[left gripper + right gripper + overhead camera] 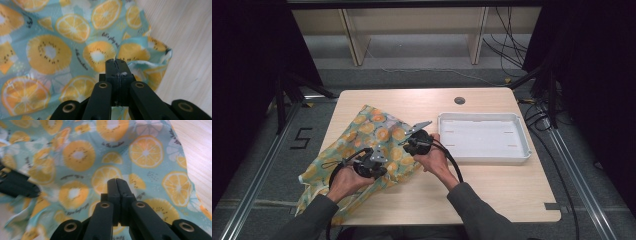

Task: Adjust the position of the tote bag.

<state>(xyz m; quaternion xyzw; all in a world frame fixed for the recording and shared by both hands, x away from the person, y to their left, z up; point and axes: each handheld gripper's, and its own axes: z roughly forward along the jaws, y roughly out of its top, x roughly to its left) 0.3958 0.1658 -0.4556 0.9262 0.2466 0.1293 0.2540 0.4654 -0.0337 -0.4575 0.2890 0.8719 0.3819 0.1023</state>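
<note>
High view shows the fruit-print cloth lying at the left of the tabletop, its long axis running from lower left to upper right. Both the left gripper and the right gripper have clenched fingers pinching a fold of it near its right edge.

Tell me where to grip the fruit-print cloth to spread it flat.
Probably the cloth's bunched right edge, coming in from the bare table side: it is folded up off the wood there. Both grippers are shut now.
</note>
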